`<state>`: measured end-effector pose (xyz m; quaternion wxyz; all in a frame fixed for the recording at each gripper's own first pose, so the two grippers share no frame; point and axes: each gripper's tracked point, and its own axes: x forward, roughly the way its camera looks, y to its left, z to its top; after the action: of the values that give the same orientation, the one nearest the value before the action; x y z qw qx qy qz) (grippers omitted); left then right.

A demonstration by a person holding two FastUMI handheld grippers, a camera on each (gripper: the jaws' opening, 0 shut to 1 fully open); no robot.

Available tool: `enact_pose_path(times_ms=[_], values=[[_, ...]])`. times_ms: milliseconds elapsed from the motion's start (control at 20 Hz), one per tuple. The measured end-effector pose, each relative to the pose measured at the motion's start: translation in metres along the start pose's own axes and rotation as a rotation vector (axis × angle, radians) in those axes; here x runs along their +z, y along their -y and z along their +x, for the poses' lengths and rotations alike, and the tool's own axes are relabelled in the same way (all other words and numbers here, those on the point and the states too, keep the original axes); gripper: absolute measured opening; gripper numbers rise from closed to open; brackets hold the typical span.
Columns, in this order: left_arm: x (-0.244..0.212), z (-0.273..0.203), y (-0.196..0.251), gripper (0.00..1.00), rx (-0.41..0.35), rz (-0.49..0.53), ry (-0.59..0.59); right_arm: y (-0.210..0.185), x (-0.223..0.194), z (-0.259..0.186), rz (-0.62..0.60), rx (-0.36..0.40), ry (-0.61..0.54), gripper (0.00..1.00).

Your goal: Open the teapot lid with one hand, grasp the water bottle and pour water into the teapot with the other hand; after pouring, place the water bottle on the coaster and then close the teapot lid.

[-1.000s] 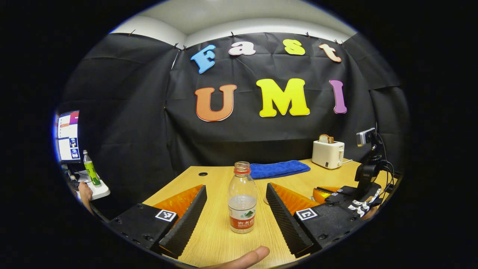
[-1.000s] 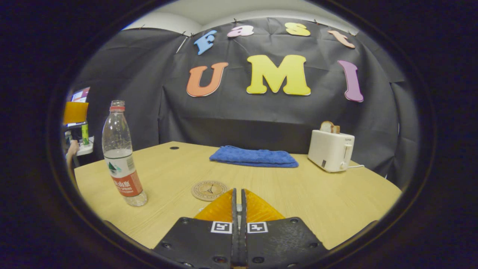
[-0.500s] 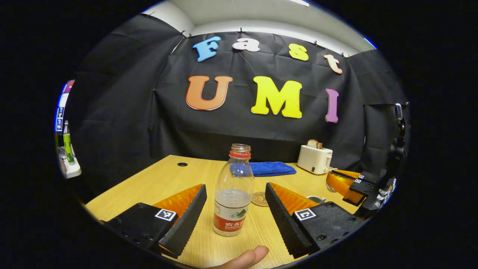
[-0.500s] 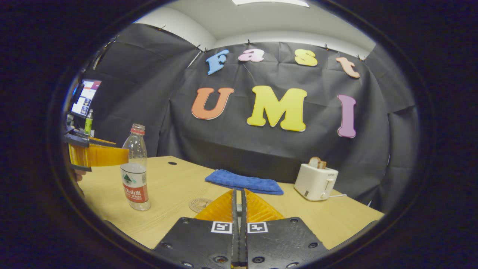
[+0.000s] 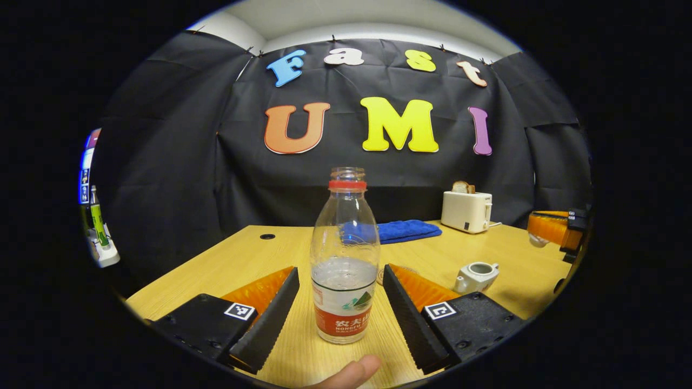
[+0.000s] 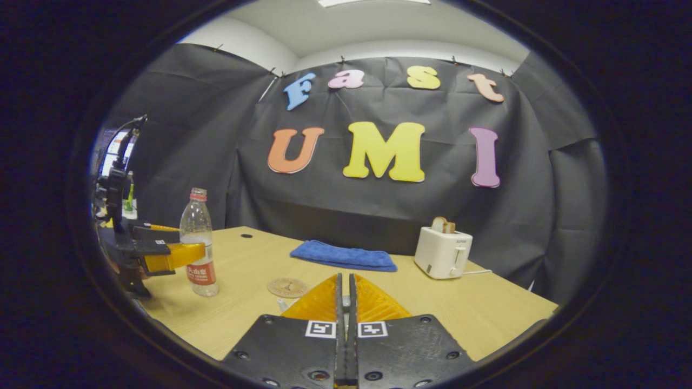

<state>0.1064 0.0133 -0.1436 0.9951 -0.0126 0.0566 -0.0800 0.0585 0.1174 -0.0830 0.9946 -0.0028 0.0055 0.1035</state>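
**Left fingers bracketing the bottle, lid already off the teapot**

While the left gripper (image 5: 338, 302) is sitting wide apart, the water bottle (image 5: 345, 259) is standing upright on the table (image 5: 259, 254) between its two fingers (image 5: 270, 319), with a gap on each side. No contact yet. A second ago the bottle was smaller and further out in the left gripper view; now it is looming large and centred, so the gripper is closing in on it for the grasp. The bottle is uncapped and partly full.

Right gripper (image 6: 344, 302): fingers pressed together. Whether they are pinching the lid is hard to say from its own view, since nothing is showing between the tips. In the left gripper view it is hanging at the far right edge, raised off the table, with something pale under it, possibly the lid.

Teapot (image 5: 476, 275) is sitting on the table right of the bottle, mouth open, which was not on show a second ago. So lid-open looks done.

Coaster (image 6: 287, 287) is lying flat just beyond the bottle, free for the set-down later. Blue towel (image 6: 343, 256) and toaster (image 6: 442, 251) are well back.

Next call: close on the bottle body, lift, pour.
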Motion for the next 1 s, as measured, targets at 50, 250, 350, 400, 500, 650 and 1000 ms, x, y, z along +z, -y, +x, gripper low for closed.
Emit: enact_pose_path(times_ms=[50,250,350,400,500,650,1000], values=[[0.001,0.003,-0.002,0.98,0.01,0.004,0.002,0.005,0.001,-0.001,0.014,-0.006,-0.001,0.0],[0.006,0.011,0.001,0.98,0.001,-0.023,0.025,0.027,0.016,-0.009,0.033,-0.037,0.016,0.0],[0.003,0.015,-0.007,0.95,0.036,0.002,0.013,0.038,0.024,-0.015,0.044,-0.053,0.027,0.0],[0.002,0.016,-0.005,0.94,0.038,0.009,0.01,0.044,0.029,-0.018,0.046,-0.061,0.032,0.0],[0.003,0.018,0.005,0.9,0.021,0.018,0.01,0.056,0.035,-0.021,0.033,-0.075,0.035,0.0],[0.003,0.021,0.008,0.8,0.036,0.068,0.014,0.074,0.036,-0.022,0.026,-0.096,0.026,0.0],[0.022,0.004,0.008,0.77,0.141,0.14,0.007,0.098,0.032,-0.022,0.067,-0.117,-0.014,0.0]])
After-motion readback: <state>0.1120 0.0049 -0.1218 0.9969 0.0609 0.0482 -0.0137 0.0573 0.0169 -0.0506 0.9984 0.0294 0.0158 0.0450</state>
